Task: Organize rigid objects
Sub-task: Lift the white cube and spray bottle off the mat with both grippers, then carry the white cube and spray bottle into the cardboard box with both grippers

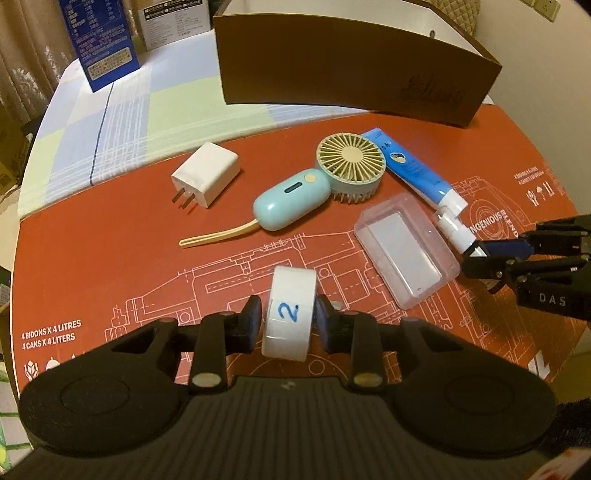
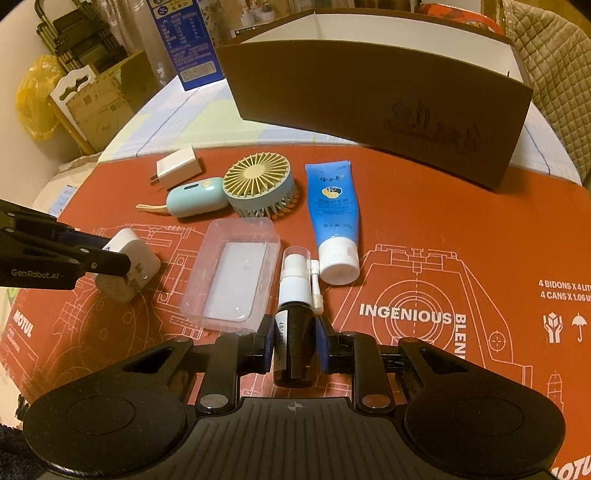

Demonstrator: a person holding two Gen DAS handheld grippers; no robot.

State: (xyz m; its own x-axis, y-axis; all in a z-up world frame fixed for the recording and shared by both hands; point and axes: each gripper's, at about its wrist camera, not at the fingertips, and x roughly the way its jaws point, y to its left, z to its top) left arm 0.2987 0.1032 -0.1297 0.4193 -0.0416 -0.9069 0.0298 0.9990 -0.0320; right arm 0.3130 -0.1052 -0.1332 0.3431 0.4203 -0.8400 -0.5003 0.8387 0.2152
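Note:
My left gripper is shut on a white roll marked "2", low over the red mat. In the right wrist view that roll sits between the left gripper's fingers at the far left. My right gripper is shut on a dark spray bottle with a white nozzle, which lies beside a clear plastic case. On the mat lie a white charger, a teal hand fan and a blue tube. The right gripper enters the left wrist view from the right.
A tall brown open box stands behind the mat on a checked cloth. A blue carton and a white carton stand at the back left. A padded chair back is behind the box.

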